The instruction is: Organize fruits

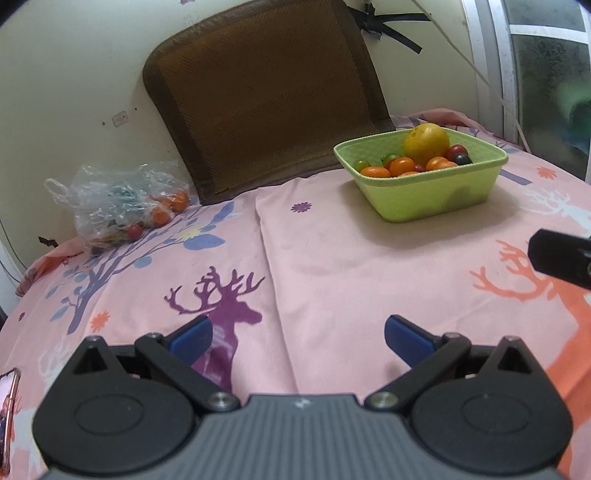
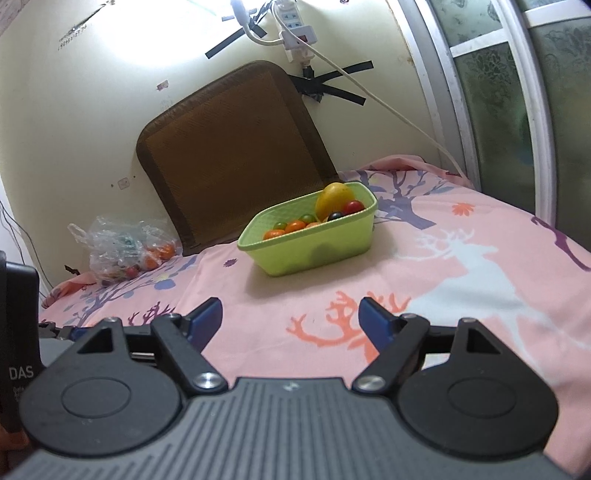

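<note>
A light green basket sits on the pink bedsheet. It holds a large yellow-orange fruit, small orange fruits and small red, green and dark ones. A clear plastic bag with more small fruits lies at the far left by the wall. My left gripper is open and empty over the sheet, well short of the basket. My right gripper is open and empty, also short of the basket.
A brown cushion leans on the wall behind the basket. A window frame runs along the right. A power strip and cable hang on the wall. A phone lies at the near left.
</note>
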